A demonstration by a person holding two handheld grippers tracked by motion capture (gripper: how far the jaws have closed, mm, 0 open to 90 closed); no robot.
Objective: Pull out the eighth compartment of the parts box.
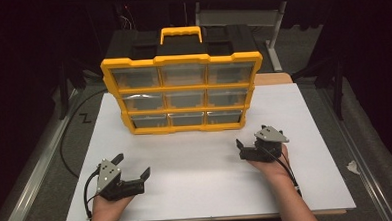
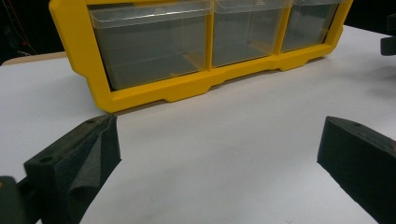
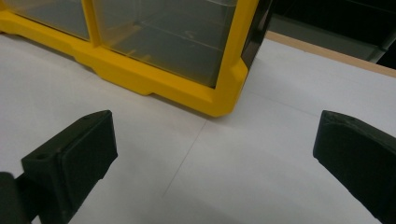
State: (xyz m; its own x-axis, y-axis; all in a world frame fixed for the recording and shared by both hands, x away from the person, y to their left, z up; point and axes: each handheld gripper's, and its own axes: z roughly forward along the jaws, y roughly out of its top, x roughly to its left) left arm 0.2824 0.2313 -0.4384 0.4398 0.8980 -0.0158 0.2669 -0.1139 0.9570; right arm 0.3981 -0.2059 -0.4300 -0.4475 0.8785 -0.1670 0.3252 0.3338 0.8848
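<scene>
The yellow drawer organiser [image 1: 183, 91] stands upright at the table's [image 1: 212, 190] twelve o'clock. The left gripper [image 1: 134, 168], at seven o'clock, and the right gripper [image 1: 250, 138], at four, both gape wide, empty; the drawers look empty, perhaps.

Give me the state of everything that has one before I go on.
Organizer: upright on the table, handle up.
Drawers: all nine shut, look empty.
Left gripper: open, holding nothing, short of the organizer.
Right gripper: open, holding nothing, short of the organizer.
</scene>
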